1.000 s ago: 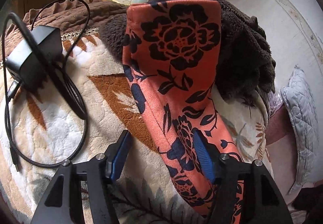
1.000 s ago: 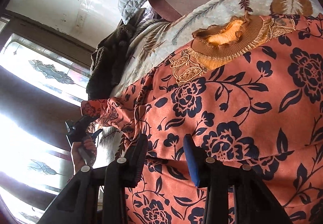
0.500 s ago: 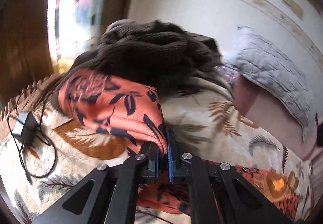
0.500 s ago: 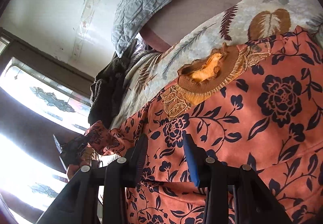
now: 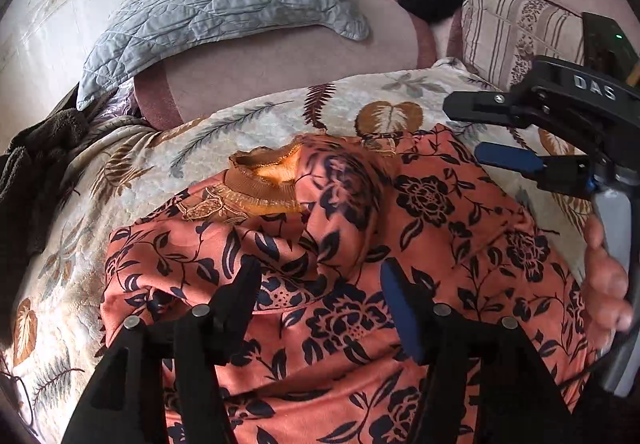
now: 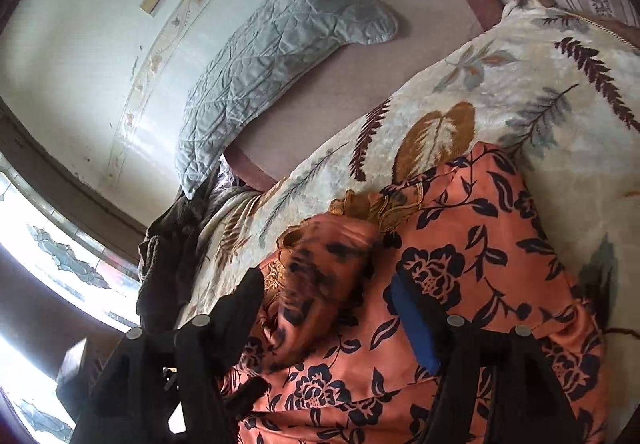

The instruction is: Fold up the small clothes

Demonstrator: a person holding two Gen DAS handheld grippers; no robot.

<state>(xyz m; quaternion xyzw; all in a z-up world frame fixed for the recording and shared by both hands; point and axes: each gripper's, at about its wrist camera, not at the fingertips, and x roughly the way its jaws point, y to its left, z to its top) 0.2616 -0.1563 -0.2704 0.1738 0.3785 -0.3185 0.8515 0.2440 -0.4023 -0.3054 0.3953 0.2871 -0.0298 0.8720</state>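
The leaf-patterned blanket covers the bed, and on it the orange floral garment is spread, its ribbed collar turned toward the grey quilted pillow. One sleeve has been laid across the chest and is seen blurred and bunched rather than flat, so the chief risk is judged to be a lumpy fold: if the next fold is made over that hump, a crooked bundle would be produced. A second risk is judged to lie in the plush blanket, which could be pinched together with the cloth if a jaw is lowered too deep. The left gripper is seen with its jaws parting and nothing pressed between them, the sleeve lying just beyond the tips; the right gripper is likewise opening, with the sleeve's folded end between the jaws but apparently not clamped. If either is withdrawn sideways, the loose sleeve could be dragged off its place. In the left wrist view the right gripper and the hand holding it are shown at the garment's far edge, together with a striped cushion; none of this is given by the right wrist view, where instead a bright window and a dark heap of fabric beside the bed are shown more fully.
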